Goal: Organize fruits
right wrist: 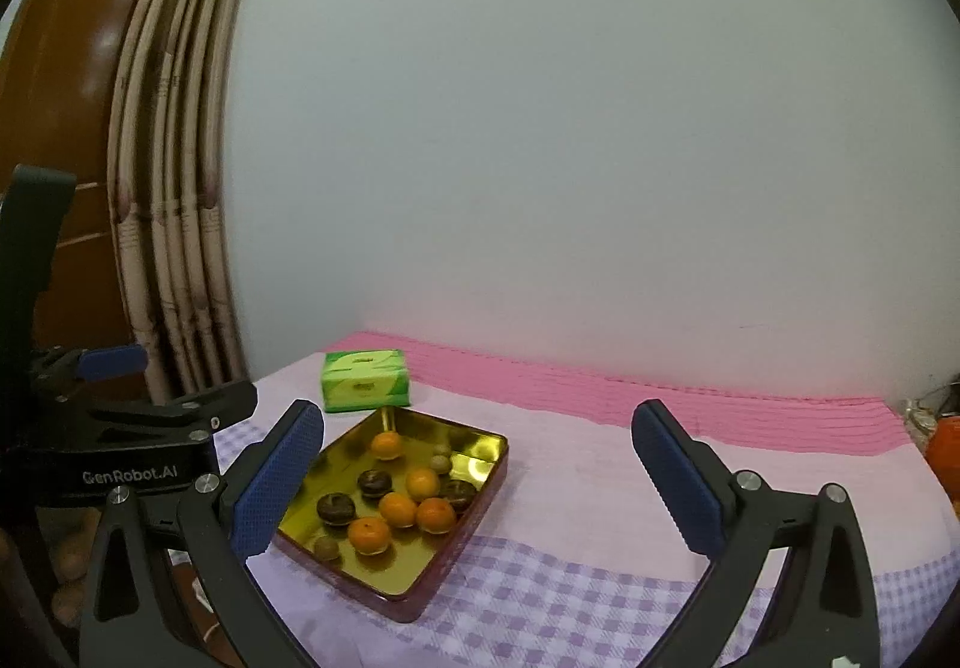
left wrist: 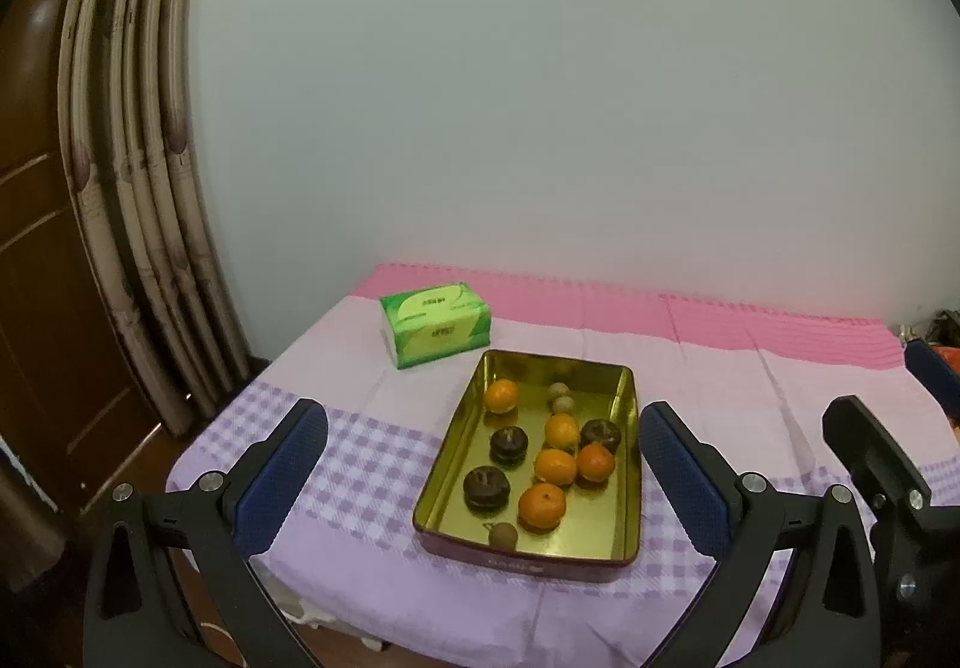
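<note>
A gold metal tray [left wrist: 627,464] [right wrist: 480,500] sits on the checked tablecloth. It holds several oranges [left wrist: 542,506] [right wrist: 369,535], three dark mangosteens [left wrist: 486,487] [right wrist: 335,508] and three small brown longans [left wrist: 503,536] [right wrist: 327,548]. My left gripper [left wrist: 483,479] is open and empty, held back from the table's near edge with the tray between its fingers in view. My right gripper [right wrist: 477,485] is open and empty, to the right of the tray. The right gripper's body shows in the left wrist view [left wrist: 882,464]; the left gripper's body shows in the right wrist view [right wrist: 120,428].
A green tissue box [left wrist: 437,323] [right wrist: 366,381] stands behind the tray near the wall. The table [left wrist: 750,398] is covered in pink and purple cloth. A curtain [left wrist: 138,158] and a wooden door [left wrist: 36,248] are at the left. An orange object [right wrist: 945,449] sits at the far right edge.
</note>
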